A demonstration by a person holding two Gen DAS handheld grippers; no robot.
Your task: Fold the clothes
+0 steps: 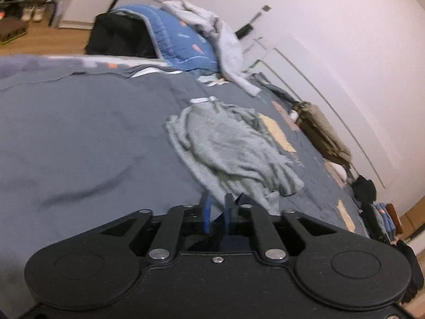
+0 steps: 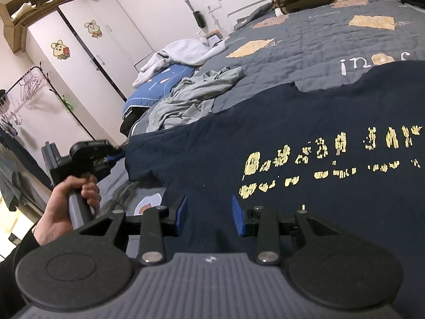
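A navy T-shirt (image 2: 292, 133) with cracked yellow print lies spread flat on the grey bedspread (image 2: 318, 45). My right gripper (image 2: 209, 215) hovers open over its near edge, the blue pads wide apart with only cloth below them. A person's hand (image 2: 66, 202) holds my left gripper (image 2: 117, 156) at the shirt's left corner. In the left wrist view, that left gripper (image 1: 217, 212) has its pads close together, with a bit of navy T-shirt (image 1: 240, 199) caught at them. A crumpled grey garment (image 1: 233, 146) lies just beyond it, and the same grey garment (image 2: 191, 93) shows past the shirt.
A blue quilt (image 1: 180, 40) and a light grey hoodie (image 1: 212, 26) are heaped at the bed's far end. Folded khaki clothes (image 1: 321, 133) lie by the wall. A white wardrobe (image 2: 87, 53) and a clothes rack (image 2: 26, 85) stand beside the bed.
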